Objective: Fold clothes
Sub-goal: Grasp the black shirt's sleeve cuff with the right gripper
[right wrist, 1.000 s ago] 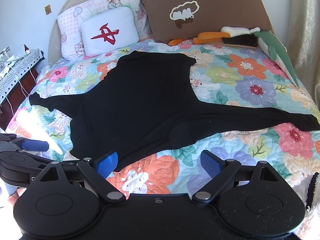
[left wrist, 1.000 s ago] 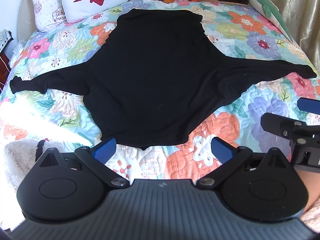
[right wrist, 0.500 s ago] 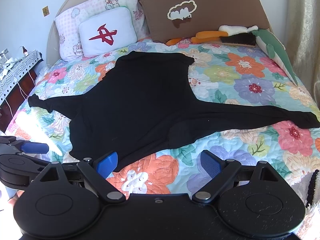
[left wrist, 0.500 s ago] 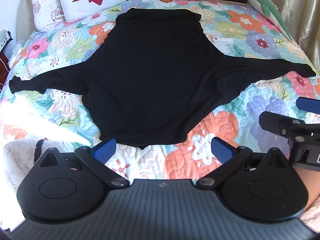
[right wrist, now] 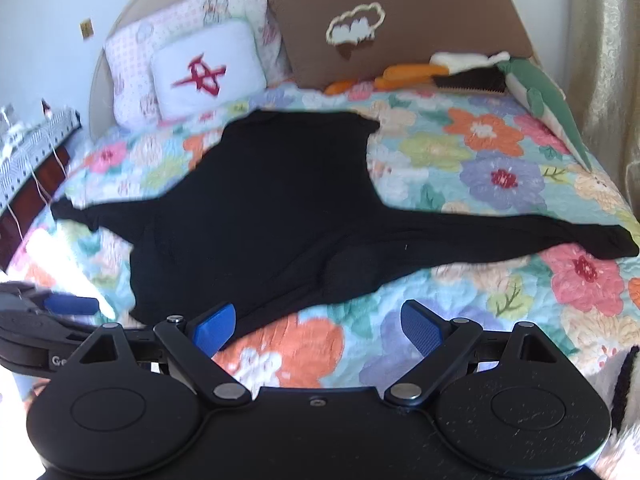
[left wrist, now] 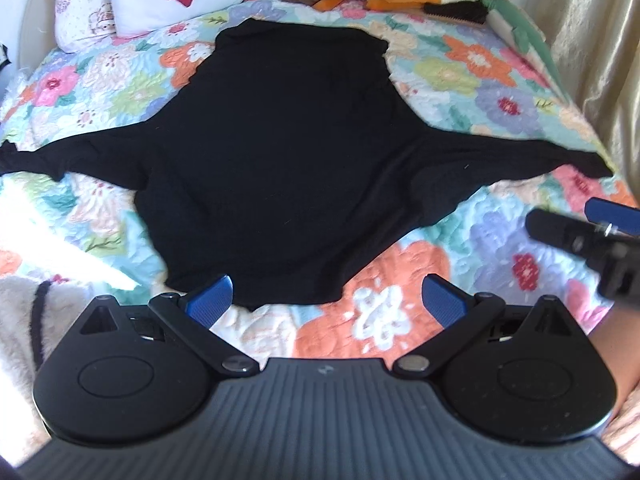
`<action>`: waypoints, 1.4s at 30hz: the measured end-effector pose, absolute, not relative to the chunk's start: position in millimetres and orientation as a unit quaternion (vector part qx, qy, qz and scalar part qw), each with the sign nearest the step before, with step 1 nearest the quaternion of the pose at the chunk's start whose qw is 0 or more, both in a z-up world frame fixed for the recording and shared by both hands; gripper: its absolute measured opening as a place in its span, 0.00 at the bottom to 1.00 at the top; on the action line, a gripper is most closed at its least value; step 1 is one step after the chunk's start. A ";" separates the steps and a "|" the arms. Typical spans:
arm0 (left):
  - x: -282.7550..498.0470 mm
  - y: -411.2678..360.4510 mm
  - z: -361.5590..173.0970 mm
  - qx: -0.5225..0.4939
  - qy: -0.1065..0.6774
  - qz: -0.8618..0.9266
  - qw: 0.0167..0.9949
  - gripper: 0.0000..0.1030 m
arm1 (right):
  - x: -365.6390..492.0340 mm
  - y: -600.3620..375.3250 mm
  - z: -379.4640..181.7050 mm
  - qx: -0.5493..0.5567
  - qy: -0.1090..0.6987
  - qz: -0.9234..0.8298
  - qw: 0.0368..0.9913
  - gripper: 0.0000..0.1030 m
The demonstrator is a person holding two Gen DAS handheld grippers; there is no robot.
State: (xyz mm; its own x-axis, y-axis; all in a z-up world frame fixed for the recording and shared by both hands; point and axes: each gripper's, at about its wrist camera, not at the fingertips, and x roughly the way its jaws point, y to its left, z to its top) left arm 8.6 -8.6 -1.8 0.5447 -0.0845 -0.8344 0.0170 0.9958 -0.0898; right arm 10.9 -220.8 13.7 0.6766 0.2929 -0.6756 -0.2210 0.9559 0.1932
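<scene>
Left wrist: black shirt [left wrist: 280,152] flat on floral quilt [left wrist: 480,80], sleeves out both ways, hem nearest. Left gripper [left wrist: 326,300] spread wide over hem edge, nothing grasped. Right gripper [left wrist: 592,232] at right margin, beside shirt. Right wrist: right gripper [right wrist: 316,326] spread wide too, empty, near shirt's lower corner.

Sunlit floral-quilted bed [right wrist: 500,152], beige curtain [right wrist: 608,80]
</scene>
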 end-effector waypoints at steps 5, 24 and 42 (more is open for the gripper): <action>30.7 -18.4 0.5 -0.050 0.444 -0.057 0.893 0.97 | 31.7 -277.4 30.2 0.120 0.317 0.124 0.933 0.90; 107.7 -91.8 -48.0 -0.060 0.427 -0.143 0.891 0.68 | 112.0 -436.9 22.9 0.162 0.329 -0.004 0.930 0.47; 162.9 -144.1 -67.9 -0.064 0.414 -0.166 0.893 0.69 | 189.2 -527.3 -108.8 0.343 0.388 -0.200 0.832 0.65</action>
State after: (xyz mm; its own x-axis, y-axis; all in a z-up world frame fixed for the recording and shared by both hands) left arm 162.9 -144.1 -67.9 0.6017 -0.3501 -0.7179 0.2441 0.9364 -0.2521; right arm 189.2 -527.3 -108.8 0.6183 -0.0672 -0.7831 0.5992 0.6850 0.4144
